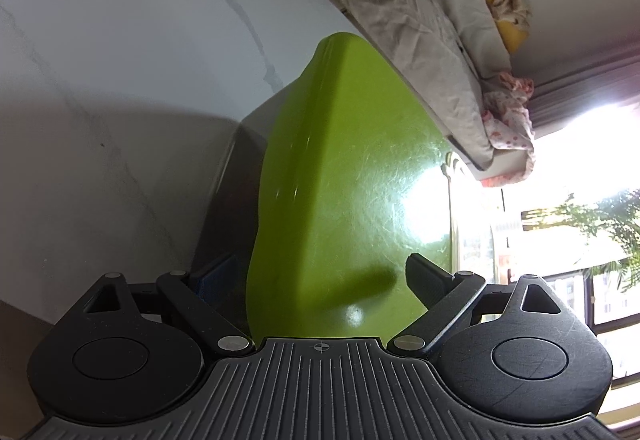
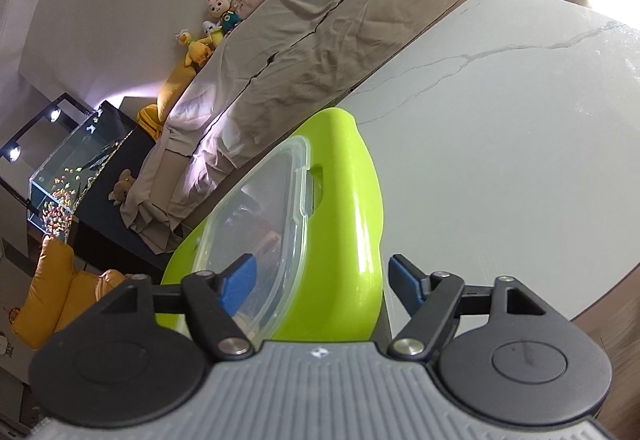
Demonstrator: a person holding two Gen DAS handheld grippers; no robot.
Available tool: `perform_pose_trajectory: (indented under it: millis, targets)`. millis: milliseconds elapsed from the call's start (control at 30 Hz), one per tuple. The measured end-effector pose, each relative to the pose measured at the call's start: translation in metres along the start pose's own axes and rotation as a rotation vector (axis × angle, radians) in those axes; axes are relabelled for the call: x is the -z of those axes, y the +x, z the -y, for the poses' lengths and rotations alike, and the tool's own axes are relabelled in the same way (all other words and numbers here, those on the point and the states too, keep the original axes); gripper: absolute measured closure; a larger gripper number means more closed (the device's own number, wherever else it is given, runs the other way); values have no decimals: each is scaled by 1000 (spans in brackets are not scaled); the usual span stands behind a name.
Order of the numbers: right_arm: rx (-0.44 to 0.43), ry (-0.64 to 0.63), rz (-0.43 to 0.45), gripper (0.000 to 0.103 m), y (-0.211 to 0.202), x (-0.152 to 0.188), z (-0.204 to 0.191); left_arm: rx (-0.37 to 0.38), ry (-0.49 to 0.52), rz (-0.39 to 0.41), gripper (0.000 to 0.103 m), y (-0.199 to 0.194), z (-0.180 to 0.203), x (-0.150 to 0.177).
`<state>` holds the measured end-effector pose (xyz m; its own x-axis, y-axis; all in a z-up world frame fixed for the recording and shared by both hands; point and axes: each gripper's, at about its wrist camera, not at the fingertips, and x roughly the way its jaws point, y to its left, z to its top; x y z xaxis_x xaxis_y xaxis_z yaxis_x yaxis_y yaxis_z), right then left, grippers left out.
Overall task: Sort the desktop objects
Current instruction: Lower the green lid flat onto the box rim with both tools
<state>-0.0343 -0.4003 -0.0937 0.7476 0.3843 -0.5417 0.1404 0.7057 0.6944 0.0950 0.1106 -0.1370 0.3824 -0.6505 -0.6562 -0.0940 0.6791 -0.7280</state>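
A lime-green plastic box [image 1: 340, 176] with a clear lid [image 2: 256, 216] fills the middle of both wrist views, held over a white marble table [image 1: 120, 80]. My left gripper [image 1: 316, 280] has its jaws spread wide on either side of one end of the box. My right gripper [image 2: 324, 284] has its jaws spread on either side of the other end, at the green side handle [image 2: 352, 200]; one blue finger [image 2: 240, 280] lies over the clear lid. Objects inside the box show dimly through the lid. Whether the pads press on the box is hidden.
A sofa under a wrinkled beige cover [image 2: 340, 20] runs along the table's far edge, with soft toys [image 2: 216, 24] on it. A glass fish tank [image 2: 72, 176] on a dark cabinet stands further left. A bright window [image 1: 580, 220] is beyond the table.
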Motion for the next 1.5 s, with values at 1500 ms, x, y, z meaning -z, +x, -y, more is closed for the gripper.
perform_pose_trajectory:
  millis: [1500]
  targets:
    - [-29,-25,-3,32,87,-41,-22,-139,98,107,0,31,33,-54]
